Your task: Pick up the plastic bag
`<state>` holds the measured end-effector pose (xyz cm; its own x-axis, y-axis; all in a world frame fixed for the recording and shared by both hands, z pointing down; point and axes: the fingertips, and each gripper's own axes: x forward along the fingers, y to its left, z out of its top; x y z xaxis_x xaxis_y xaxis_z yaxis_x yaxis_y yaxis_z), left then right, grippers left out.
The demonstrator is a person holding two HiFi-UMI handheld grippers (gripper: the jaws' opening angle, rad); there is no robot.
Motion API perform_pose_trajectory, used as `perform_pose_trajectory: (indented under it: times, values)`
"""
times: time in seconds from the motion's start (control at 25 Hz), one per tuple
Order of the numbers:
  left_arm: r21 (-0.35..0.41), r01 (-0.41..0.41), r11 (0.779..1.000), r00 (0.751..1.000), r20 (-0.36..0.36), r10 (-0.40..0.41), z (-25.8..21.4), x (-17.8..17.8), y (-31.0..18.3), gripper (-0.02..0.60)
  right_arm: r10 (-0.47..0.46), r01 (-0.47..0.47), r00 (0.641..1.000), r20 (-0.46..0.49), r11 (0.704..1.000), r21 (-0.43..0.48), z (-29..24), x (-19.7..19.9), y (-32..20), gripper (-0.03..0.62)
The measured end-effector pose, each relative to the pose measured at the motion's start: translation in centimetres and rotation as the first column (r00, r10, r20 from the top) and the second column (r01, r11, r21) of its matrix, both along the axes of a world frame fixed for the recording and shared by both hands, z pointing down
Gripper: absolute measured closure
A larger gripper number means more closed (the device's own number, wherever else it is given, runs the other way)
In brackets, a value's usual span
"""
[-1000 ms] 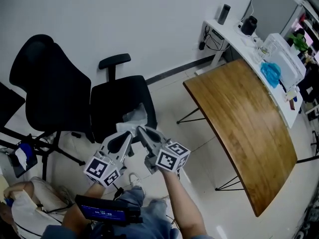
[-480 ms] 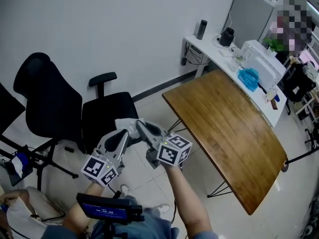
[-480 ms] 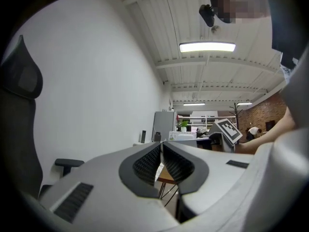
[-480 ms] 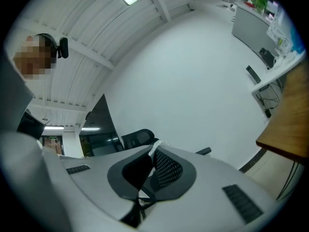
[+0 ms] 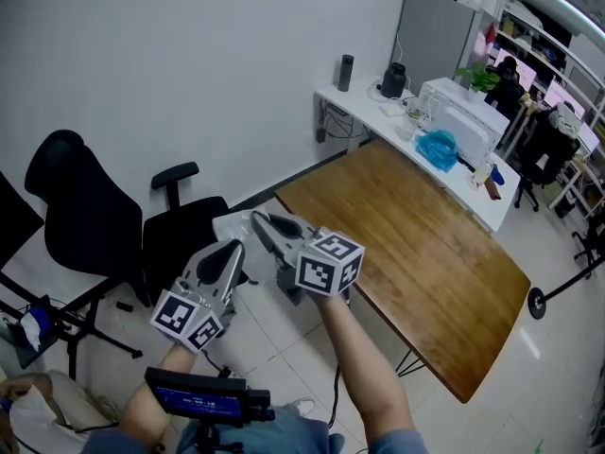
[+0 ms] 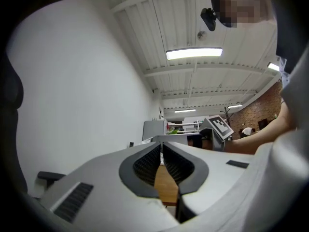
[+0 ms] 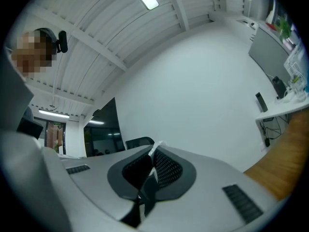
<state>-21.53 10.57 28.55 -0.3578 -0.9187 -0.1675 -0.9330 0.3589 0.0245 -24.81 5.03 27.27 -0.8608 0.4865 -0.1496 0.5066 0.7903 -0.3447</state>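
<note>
- The left gripper (image 5: 236, 248) and the right gripper (image 5: 257, 219) are held side by side in front of the person, above the tiled floor (image 5: 284, 348). Both point away from the person.
- In the right gripper view, the fingers (image 7: 166, 168) are pressed together on a thin white fold of the plastic bag (image 7: 153, 162). The fold stands up between the two dark pads and shows a little above the tips.
- In the left gripper view, the fingers (image 6: 147, 163) are closed at the tips, and no plastic shows between them.
- From the head view, the plastic bag (image 5: 232, 227) is a pale, crumpled piece at the tips of the right gripper, just above the tip of the left gripper. It is in the air.
- Behind the bag stands a black office chair (image 5: 184, 239).
- To the right is a wooden worktop (image 5: 416, 253), and further back a white worktop (image 5: 369, 110) along the wall.
</note>
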Motion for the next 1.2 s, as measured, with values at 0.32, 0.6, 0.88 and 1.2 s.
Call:
perform_pose_trajectory:
  times: [0.32,0.6,0.88,1.2]
  values:
    - [0.041,-0.026,0.999,0.999,0.036,0.024,-3.0,4.1,-3.8,0.557,-0.009,0.008,1.0,0.019,0.998,0.059,-2.8,2.4,-2.5,0.589]
    - [0.069,-0.038,0.997,0.999,0.018,0.037,-3.7,2.4,-6.1,0.558,-0.013,0.009,0.998,0.057,0.996,0.085,-4.8,-0.1,-4.0,0.59]
    - [0.131,-0.087,0.987,0.996,-0.002,0.088,-5.0,-3.4,-10.3,0.558,-0.003,-0.002,0.998,0.066,0.997,0.075,-5.2,-6.2,-7.3,0.59]
    - [0.178,-0.132,0.975,0.991,0.024,0.13,-7.5,-10.2,-14.3,0.565,0.028,-0.031,0.994,0.103,0.999,0.025,-7.7,-12.8,-11.7,0.59]
